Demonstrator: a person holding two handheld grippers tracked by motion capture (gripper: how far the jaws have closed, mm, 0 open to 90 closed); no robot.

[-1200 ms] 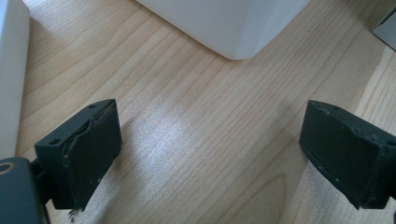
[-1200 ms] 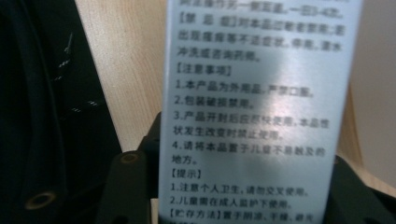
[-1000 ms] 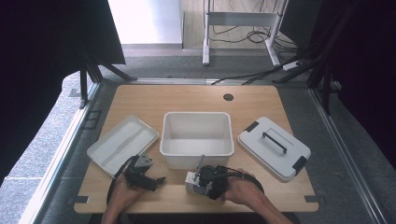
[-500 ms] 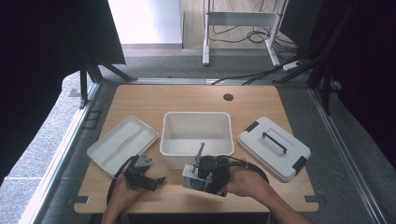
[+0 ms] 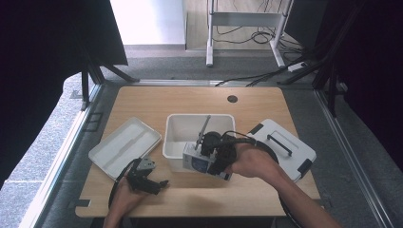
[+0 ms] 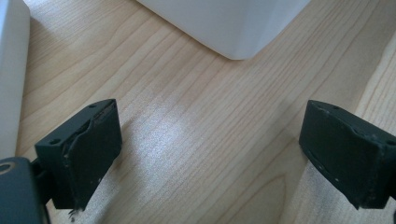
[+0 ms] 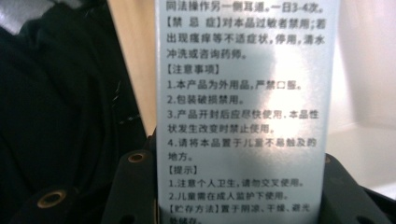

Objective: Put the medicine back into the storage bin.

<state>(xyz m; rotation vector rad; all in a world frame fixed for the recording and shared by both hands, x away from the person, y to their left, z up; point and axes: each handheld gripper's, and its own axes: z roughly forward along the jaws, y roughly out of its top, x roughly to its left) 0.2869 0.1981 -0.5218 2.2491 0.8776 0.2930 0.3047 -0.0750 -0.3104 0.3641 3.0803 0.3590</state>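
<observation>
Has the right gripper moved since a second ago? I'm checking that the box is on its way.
Yes. The right gripper, shut on the box, moved from the table's near edge up toward the white bin.

a lab-like recording booth: black curtains (image 5: 43, 42), wooden table (image 5: 199, 102), floor cables (image 5: 266, 71), metal stand (image 5: 242, 19).

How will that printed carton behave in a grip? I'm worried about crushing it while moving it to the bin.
The small printed carton looks like thin card, so it probably dents under a hard squeeze. The right hand-held gripper holds it up near the white bin without visible strain, so it is likely light. Its flat, slightly glossy faces will not roll but could slip.
</observation>
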